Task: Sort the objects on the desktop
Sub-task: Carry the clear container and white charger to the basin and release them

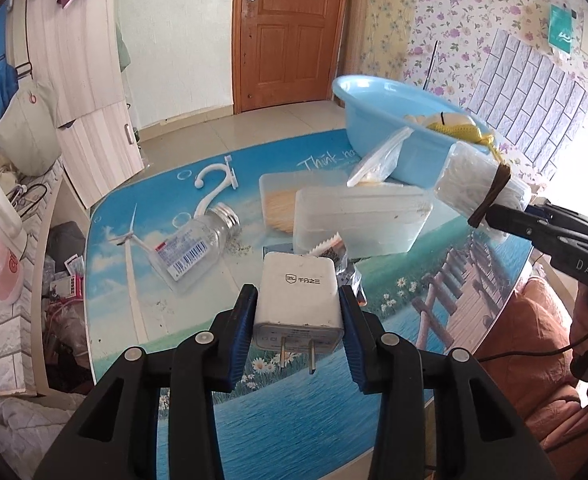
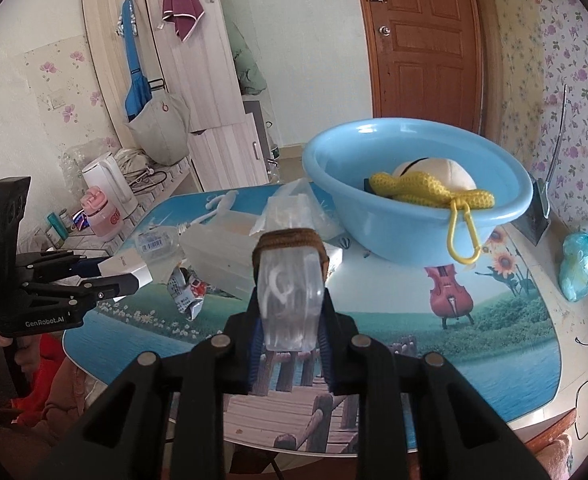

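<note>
My left gripper (image 1: 298,304) is shut on a white USB charger plug (image 1: 298,294), prongs toward the camera, held above the table's near edge. From the right wrist view that gripper (image 2: 135,276) shows at the left with the charger (image 2: 125,266). My right gripper (image 2: 289,320) is shut on a clear box of cotton swabs (image 2: 289,292) with a brown band around it. In the left wrist view this box (image 1: 480,188) hangs beside the blue basin (image 1: 378,120). The basin (image 2: 506,204) holds a yellow knitted toy (image 2: 422,188).
On the picture-covered table (image 1: 294,420) lie a clear bottle (image 1: 191,252), a white hook (image 1: 213,186), translucent plastic boxes (image 1: 358,220) and a plastic bag (image 1: 378,160). A blue bag (image 2: 580,260) sits at the table's right edge. A kettle (image 2: 107,184) and pink cup (image 2: 101,212) stand left.
</note>
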`<state>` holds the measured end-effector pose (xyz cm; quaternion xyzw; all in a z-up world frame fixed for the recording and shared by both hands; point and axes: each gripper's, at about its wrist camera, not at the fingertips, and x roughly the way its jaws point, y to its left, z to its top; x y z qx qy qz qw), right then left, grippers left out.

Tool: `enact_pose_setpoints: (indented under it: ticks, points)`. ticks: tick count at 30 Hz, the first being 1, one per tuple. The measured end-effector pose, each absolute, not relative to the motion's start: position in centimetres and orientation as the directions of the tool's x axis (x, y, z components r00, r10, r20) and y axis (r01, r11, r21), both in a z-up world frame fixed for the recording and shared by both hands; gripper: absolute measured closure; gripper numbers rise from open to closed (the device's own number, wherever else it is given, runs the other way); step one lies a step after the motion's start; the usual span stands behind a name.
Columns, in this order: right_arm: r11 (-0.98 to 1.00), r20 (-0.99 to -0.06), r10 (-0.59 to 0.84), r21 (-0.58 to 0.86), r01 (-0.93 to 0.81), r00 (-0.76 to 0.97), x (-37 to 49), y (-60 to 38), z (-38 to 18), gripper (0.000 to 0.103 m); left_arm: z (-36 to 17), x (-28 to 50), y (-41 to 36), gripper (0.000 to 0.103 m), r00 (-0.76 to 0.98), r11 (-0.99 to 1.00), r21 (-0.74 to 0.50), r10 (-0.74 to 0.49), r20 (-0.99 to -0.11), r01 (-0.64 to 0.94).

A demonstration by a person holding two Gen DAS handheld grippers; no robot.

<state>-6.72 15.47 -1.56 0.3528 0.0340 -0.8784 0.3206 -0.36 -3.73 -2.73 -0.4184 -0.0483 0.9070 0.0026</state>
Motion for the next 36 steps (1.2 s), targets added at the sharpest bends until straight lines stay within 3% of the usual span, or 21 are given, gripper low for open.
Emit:
enact_pose_setpoints:
  ticks: [18,36]
  points:
    - [-0.818,-0.536,-0.548,0.182,0.546,-0.642,-8.7,19.0,3.2,0.08,5.2,-7.5,0.8,0.063,-0.754,-0.991,-0.103,0.135,-0.643,-0.089]
    - [-0.862,-0.537,-0.497,0.21,0.462,-0.682,-17.0,20.9,2.7,0.08,3.1,-18.4,6.9,0.063,-0.683,-0.976,-0.087,0.203,-0.702,-0.201]
